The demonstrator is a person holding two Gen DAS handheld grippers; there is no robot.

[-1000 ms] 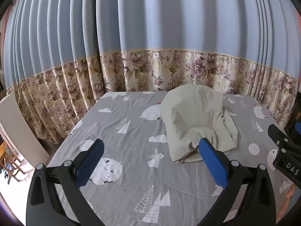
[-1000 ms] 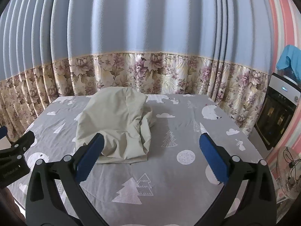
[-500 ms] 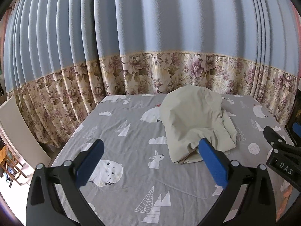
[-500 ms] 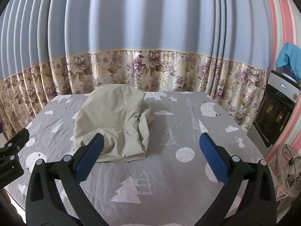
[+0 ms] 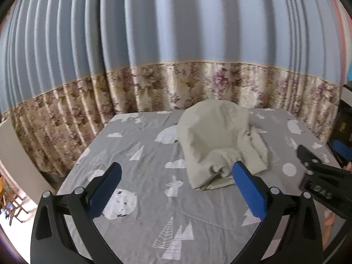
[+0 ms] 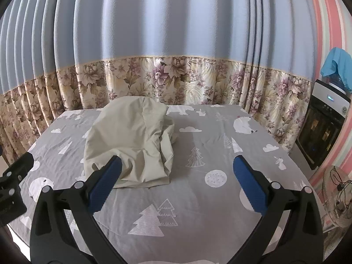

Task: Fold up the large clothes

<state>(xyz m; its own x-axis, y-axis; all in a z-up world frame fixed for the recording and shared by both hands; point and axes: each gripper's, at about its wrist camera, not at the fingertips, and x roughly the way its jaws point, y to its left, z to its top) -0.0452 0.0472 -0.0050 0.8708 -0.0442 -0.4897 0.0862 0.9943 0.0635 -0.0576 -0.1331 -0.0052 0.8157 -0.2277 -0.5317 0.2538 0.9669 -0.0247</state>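
Observation:
A pale green-beige garment lies in a crumpled heap on the grey patterned bed sheet, toward the far side. In the right wrist view the same garment sits left of centre on the sheet. My left gripper hangs open above the near part of the bed, nothing between its blue pads; the heap lies ahead and to its right. My right gripper is open too and empty, with the heap ahead by its left finger. Each gripper shows at the edge of the other's view.
Blue curtains with a floral border hang behind the bed. A dark appliance with a blue cloth on top stands at the right, a fan on the floor near it. A pale board leans at the bed's left side.
Both cameras have drifted slightly, so the bed and heap sit a little differently in frame. The garment itself has not moved and both grippers stay open.

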